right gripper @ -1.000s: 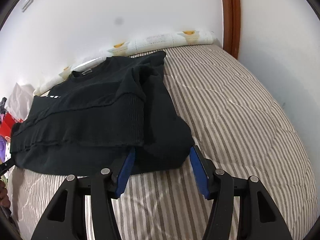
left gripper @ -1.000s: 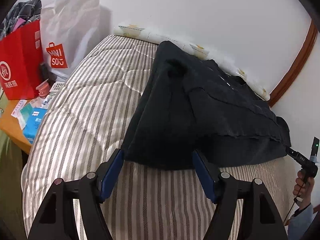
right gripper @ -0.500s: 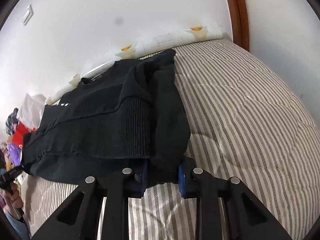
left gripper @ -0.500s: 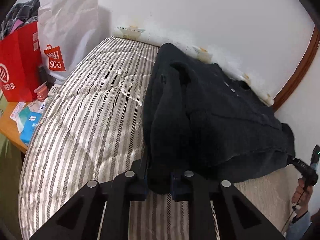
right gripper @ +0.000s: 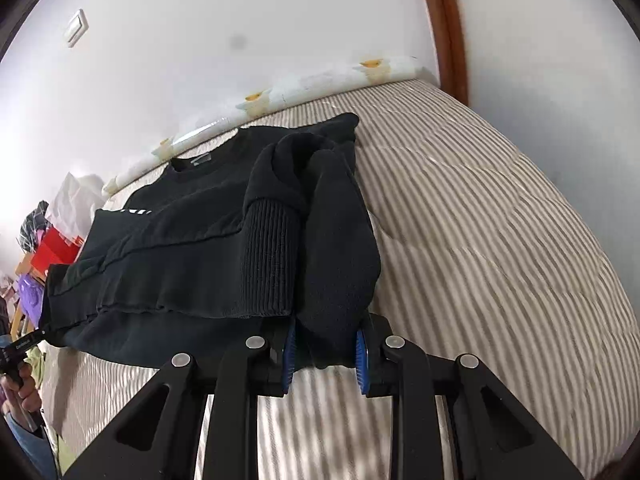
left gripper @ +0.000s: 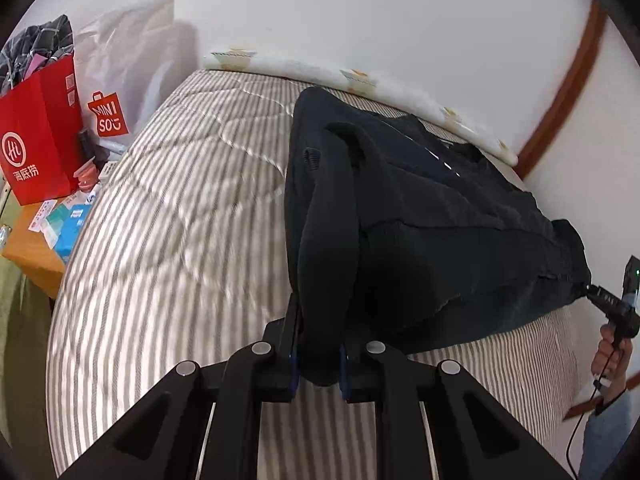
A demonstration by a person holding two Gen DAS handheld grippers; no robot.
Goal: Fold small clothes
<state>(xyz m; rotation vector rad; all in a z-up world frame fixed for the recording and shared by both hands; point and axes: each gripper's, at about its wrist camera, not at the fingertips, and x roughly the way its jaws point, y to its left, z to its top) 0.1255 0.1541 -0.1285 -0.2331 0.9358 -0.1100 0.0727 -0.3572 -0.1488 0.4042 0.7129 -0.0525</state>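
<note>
From the left wrist view, going left to right: at nine to ten o'clock a red bag (left gripper: 38,136) and a white bag (left gripper: 124,80) stand beside a small counter (left gripper: 30,252) strewn with packets, then the striped bed (left gripper: 168,216) fills the middle, and the black sweater (left gripper: 432,216) lies across it from twelve o'clock out toward three o'clock, its long axis running along the near edge of the bed from one pair of fingers to the other. The left gripper (left gripper: 318,360) has just been closing, and its fingers (left gripper: 292,344) are now clenched on the sweater's near left corner, a bunched tongue of cloth rising from them toward twelve o'clock. At far three o'clock the person's right hand (left gripper: 612,348) holds the other tool at the sweater's opposite end. In the right wrist view the person's left hand (right gripper: 18,390) sits at eight o'clock, the sweater (right gripper: 192,264) spreads from nine o'clock to the centre with its ribbed cuff (right gripper: 268,264) folded on top, and bare bed (right gripper: 500,240) runs off to three o'clock. The right gripper (right gripper: 324,350) has likewise just been closing, and its fingers (right gripper: 362,354) grasp the near right corner. Both tools tilt downward toward the bed from the near side, each about equally close to its own corner. I judge the coming move is to carry the hem edge away toward the collar (right gripper: 192,160) at twelve o'clock, folding across the short axis, with both hands travelling together so the edge stays straight.
</note>
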